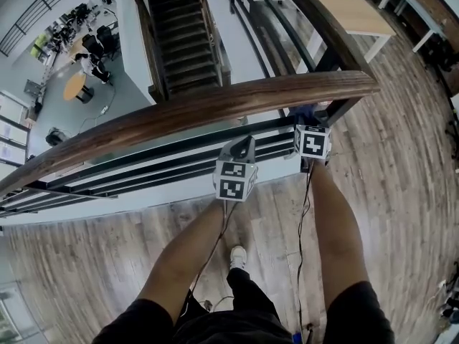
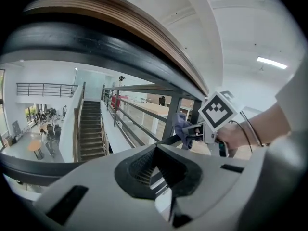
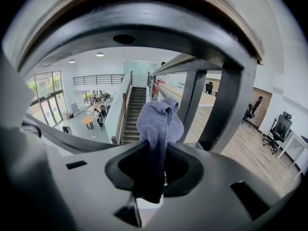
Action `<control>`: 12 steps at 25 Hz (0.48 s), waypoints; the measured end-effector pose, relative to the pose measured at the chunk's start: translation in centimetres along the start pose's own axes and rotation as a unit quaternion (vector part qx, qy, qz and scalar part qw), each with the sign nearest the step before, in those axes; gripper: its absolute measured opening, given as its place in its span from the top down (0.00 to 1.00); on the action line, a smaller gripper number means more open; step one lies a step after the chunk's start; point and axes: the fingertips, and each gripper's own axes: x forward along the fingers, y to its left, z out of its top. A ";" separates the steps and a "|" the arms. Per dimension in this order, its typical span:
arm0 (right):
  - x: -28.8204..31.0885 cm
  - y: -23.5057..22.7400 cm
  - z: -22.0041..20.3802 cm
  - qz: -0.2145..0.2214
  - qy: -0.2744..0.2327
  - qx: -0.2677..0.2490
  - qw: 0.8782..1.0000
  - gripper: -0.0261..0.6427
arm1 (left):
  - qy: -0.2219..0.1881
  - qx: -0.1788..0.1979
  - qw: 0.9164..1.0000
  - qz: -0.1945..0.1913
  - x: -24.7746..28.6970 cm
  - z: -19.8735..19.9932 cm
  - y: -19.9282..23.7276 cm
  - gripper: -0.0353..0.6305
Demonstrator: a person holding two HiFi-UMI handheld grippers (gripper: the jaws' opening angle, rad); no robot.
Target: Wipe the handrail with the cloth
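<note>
2 hand-held grippers in the head view: the left hand-held gripper (image 1: 244, 149) and the right hand-held gripper (image 1: 307, 120) are both tucked just under the wooden handrail (image 1: 215, 104), with a bit of blue cloth (image 1: 304, 112) at the right one. Left gripper view: its jaws are closed on nothing, and further along the rail the right one pinches the cloth beside a dark post (image 2: 173, 113). Right gripper view: jaws clamped on the bunched cloth below the rail. My worry is it'll snag on that post, or slip loose and drop to the lower floor (image 3: 79, 129) past the railing. No readable writing, only square markers (image 1: 312, 143).
</note>
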 end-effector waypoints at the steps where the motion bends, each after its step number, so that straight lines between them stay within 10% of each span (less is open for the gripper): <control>1: 0.0 -0.3 0.1 -0.003 0.000 0.002 1.000 0.84 | -0.001 0.000 1.000 -0.002 0.2 0.1 -0.2 0.94; 12: 1.0 -4.9 -0.5 -0.066 0.011 0.006 0.998 0.84 | -0.016 -0.033 0.999 -0.019 -0.1 0.2 0.0 0.94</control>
